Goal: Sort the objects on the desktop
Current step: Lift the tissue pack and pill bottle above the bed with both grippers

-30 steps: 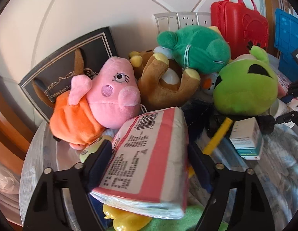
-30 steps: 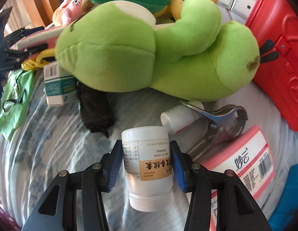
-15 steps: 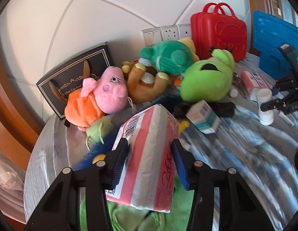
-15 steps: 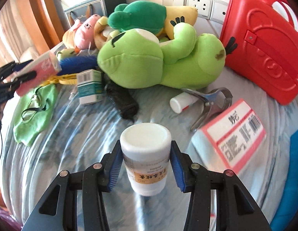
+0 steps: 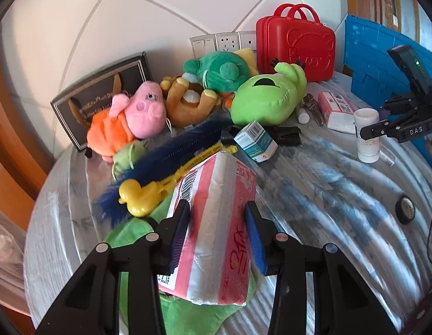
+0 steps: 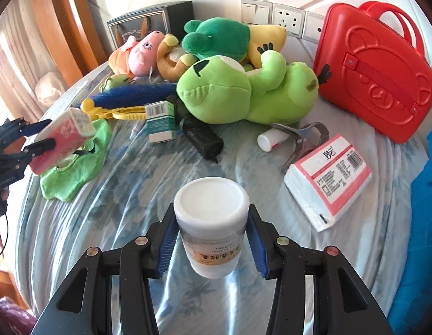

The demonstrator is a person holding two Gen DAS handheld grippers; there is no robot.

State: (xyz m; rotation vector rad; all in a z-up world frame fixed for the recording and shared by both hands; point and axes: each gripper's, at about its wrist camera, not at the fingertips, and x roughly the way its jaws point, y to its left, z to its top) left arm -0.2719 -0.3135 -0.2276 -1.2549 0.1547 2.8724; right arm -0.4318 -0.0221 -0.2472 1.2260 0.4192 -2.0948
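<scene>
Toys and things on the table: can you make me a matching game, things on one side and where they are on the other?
Things:
1. white plastic bottle
2. pink tissue pack with the barcode
3. red plastic suitcase
4. yellow duck-shaped plastic tool

Places:
A. by the wall sockets
B. lying flat on the cloth
C. between the right fingers
D. beside the blue feather duster

Pairs: 1-C, 2-B, 3-A, 4-D

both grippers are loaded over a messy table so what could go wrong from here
1. The left gripper has just been closing on the soft pink tissue pack, which hangs tilted between the pads; it could sag or slip out.
2. The right gripper grips the smooth white bottle by its sides below the cap; it might slide down.
3. The second tissue pack and green frog plush crowd the table, so a low pass could knock them.
</scene>
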